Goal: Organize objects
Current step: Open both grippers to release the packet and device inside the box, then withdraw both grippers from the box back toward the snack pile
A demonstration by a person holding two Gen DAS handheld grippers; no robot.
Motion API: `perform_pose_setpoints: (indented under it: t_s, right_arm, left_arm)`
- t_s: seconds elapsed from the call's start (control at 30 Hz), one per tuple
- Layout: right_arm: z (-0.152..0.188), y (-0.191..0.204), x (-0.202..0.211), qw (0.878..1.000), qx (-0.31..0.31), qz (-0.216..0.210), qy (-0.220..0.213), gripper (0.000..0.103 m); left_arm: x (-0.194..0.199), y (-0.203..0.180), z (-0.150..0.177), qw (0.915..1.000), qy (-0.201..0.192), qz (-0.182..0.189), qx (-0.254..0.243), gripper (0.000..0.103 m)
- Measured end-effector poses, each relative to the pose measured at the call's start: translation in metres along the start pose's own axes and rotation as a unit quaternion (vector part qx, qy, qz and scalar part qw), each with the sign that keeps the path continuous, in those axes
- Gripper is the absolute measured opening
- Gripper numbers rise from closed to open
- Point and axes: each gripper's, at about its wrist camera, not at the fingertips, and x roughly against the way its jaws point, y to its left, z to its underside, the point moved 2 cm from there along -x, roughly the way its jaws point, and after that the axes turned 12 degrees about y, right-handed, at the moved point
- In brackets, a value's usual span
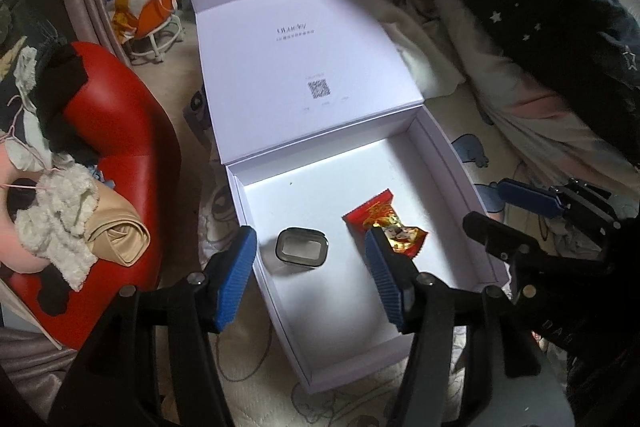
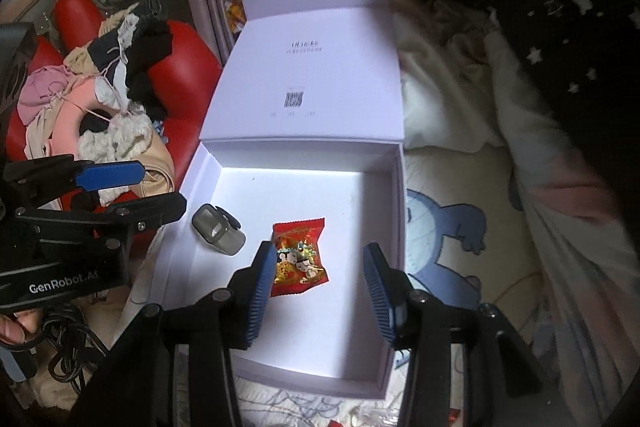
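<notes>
Box [image 1: 448,163], pale lilac, lies open at frame centre on the bedding, its lid [image 1: 296,67] folded back toward the top. Inside on the floor: a red snack packet [image 2: 300,259] right of centre and a small grey lidded container [image 1: 302,249] to its left, apart. Left gripper [image 1: 312,279] and right gripper [image 2: 320,295] hover above, jaws spread, gripping nothing.
</notes>
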Motion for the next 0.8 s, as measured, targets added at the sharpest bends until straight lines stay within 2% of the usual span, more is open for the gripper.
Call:
perform_pose_setpoints:
  t_s: [0.3, 0.4, 0.47, 0.8]
  right_arm:
    - [0.02, -0.008, 0.039, 0.999, -0.016, 0.009, -0.028, 0.045]
    - [0.029, -0.014, 0.049, 0.999, -0.024, 0.007, -0.033, 0.051]
    - [0.035, -0.018, 0.055, 0.999, -0.03, 0.007, -0.037, 0.052]
    - [0.073, -0.034, 0.075, 0.998, -0.054, 0.021, -0.039, 0.052]
  left_arm:
    - [0.03, -0.018, 0.019, 0.9998, -0.019, -0.004, -0.009, 0.056]
    - [0.038, -0.025, 0.027, 0.9995, -0.024, -0.007, -0.017, 0.056]
    - [0.043, -0.03, 0.032, 0.9994, -0.027, -0.005, -0.019, 0.056]
    - [0.056, -0.06, 0.058, 0.9987, -0.032, 0.0, -0.04, 0.059]
